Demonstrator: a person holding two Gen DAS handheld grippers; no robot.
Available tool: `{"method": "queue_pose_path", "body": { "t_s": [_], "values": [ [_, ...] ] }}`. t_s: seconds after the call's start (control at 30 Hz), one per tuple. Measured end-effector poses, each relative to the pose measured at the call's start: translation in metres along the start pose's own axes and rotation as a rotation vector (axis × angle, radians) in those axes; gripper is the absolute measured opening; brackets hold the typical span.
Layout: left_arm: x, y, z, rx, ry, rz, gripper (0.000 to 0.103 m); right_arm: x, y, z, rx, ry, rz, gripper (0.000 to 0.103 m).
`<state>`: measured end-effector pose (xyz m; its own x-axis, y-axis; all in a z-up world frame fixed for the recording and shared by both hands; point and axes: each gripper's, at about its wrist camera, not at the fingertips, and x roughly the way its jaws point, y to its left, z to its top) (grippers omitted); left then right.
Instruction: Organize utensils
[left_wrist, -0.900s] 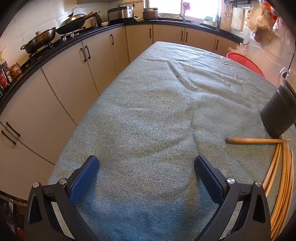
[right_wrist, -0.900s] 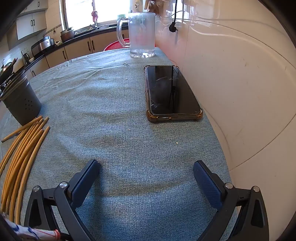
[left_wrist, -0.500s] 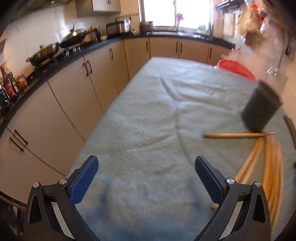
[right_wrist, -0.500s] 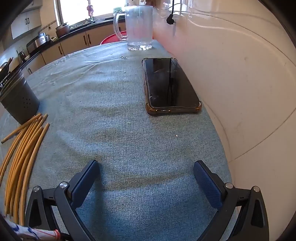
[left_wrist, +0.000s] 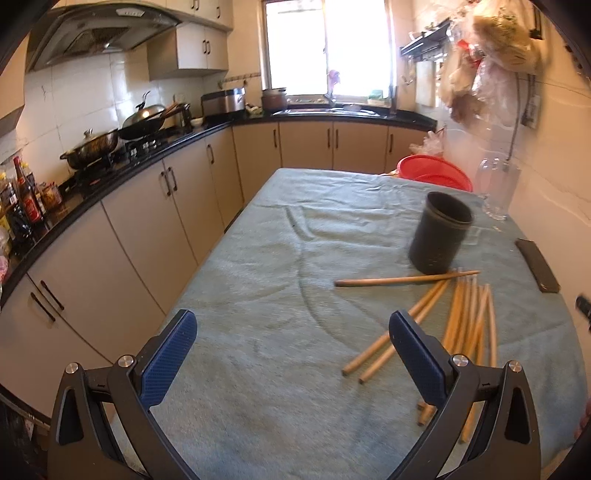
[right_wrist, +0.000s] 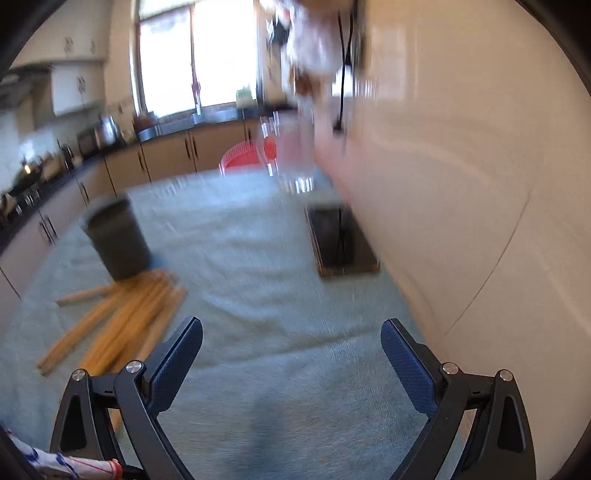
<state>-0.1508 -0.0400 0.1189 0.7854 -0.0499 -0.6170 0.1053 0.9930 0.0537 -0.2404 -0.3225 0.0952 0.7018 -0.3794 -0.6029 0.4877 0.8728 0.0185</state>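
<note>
Plainly, both grippers stand with their jaws spread wide and nothing between the blue ribbed pads. The left gripper (left_wrist: 291, 354) hangs over bare teal-grey woven tablecloth (left_wrist: 258, 280), tilted downward, and the right gripper (right_wrist: 291, 354) does likewise over the cloth near the cream wall. The bundle of long tan wooden chopsticks (left_wrist: 469, 317) lies flat on the cloth just right of the left gripper's right finger, its sticks fanned out roughly lengthwise; some of their near ends pass behind that finger. One stick (left_wrist: 406, 279) lies crosswise over the far end of the bundle. Just beyond it stands the dark grey cylindrical utensil holder (left_wrist: 439, 236), upright, its open mouth up, its base close to the crosswise stick; whether they touch I cannot tell. In the right wrist view, which is blurred, the same holder (right_wrist: 116, 240) and chopsticks (right_wrist: 122, 321) sit to the left of the gripper, and a black phone in a brown case (right_wrist: 341, 240) lies flat by the wall. A clear glass jug (left_wrist: 496, 190) stands farther back, beside a red plastic basket (left_wrist: 432, 171) at the table's far end.
</note>
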Motion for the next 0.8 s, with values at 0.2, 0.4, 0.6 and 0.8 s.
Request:
{"method": "queue_pose_path", "body": {
  "t_s": [0.2,0.4,0.6,0.8],
  "values": [
    [-0.025,-0.008,-0.001,0.021,-0.038,-0.005,0.103,-0.076,0.014,-0.008,0.082,-0.303,-0.091,0.103],
    [-0.044,-0.008,-0.006,0.031,-0.069,-0.02,0.103,-0.073,0.013,-0.01,0.136,-0.199,0.018,0.103],
    [-0.056,-0.011,-0.01,0.037,-0.095,-0.02,0.103,-0.093,0.03,-0.024,0.07,-0.247,-0.017,0.103],
    [-0.068,-0.012,-0.015,0.033,-0.117,-0.024,0.103,-0.111,0.046,-0.029,0.001,-0.297,-0.035,0.103]
  ]
}}
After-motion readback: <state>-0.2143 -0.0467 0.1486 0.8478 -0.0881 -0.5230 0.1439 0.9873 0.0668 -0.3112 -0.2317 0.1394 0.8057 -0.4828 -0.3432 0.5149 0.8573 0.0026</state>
